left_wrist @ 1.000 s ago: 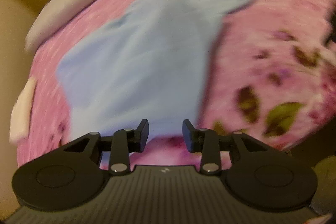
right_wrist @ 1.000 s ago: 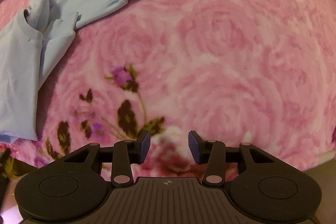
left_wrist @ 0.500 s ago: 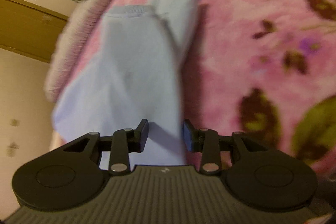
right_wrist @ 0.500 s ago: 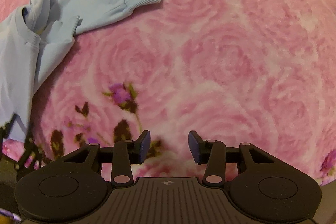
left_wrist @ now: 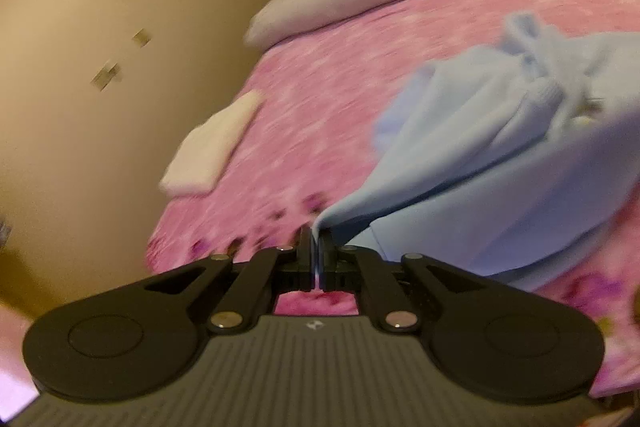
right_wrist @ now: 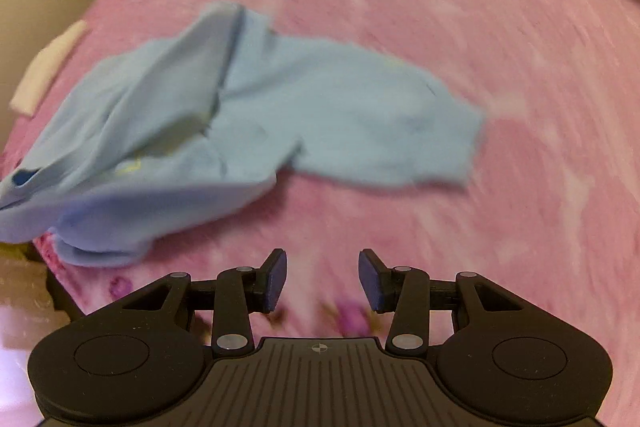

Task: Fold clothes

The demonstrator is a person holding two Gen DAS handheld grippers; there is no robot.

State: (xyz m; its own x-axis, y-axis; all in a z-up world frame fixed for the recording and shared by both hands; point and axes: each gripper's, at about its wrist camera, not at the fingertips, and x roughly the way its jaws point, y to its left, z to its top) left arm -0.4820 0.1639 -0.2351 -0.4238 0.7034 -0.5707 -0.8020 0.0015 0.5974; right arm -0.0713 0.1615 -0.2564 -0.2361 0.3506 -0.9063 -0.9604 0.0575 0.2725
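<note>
Left wrist view: the left gripper pinches an edge of the light blue garment, lifting it off the pink blanket, likely to spread it. Right wrist view: the right gripper, jaws spread, hovers near the rumpled garment, holding nothing.

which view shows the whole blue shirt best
The right wrist view: the blue shirt lies nearly whole on the pink blanket, one sleeve spread right. The left wrist view shows only bunched folds and the corner pinched in the left gripper.
</note>
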